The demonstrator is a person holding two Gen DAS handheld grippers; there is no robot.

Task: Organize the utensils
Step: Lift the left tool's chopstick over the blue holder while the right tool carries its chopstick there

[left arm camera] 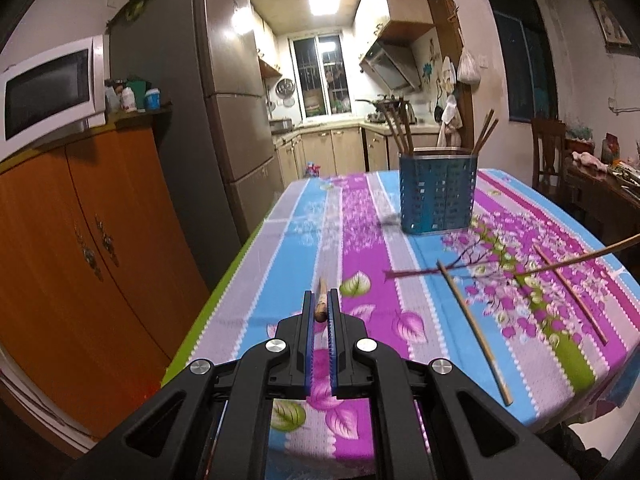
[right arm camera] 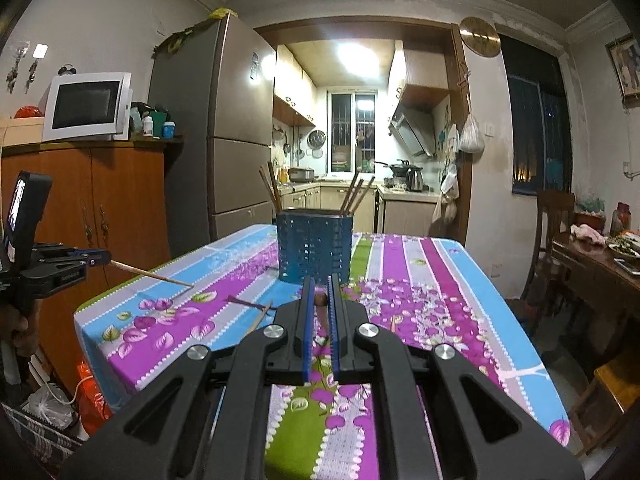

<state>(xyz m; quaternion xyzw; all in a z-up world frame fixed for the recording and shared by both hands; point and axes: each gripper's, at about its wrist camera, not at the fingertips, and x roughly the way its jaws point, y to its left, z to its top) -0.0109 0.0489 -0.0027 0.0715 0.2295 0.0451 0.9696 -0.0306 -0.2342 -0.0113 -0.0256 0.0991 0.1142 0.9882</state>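
— So how should this step go?

— Both grippers carry a chopstick, so the job is getting each one into the blue holder [left arm camera: 437, 192]. The left gripper [left arm camera: 320, 312] has its jaws closed on a chopstick [left arm camera: 320, 300] that points forward and down, tip near the tablecloth [left arm camera: 280, 240], to the holder's near left. I'd lift it, tilt it upright and bring the tip over the rim before letting go.

— And the right?

— The right gripper [right arm camera: 321, 300] is clamped on a darker chopstick [right arm camera: 320, 300], just in front of the holder. Its far end crosses low over the cloth in the left view, so raise it clear first.

— What's left on the table?

— Two loose chopsticks [left arm camera: 472, 326] lie flat, nearer than the holder and to its right, well apart from it.

— And the holder itself?

— A perforated blue basket, upright, with brown sticks leaning in two clusters, left and right.
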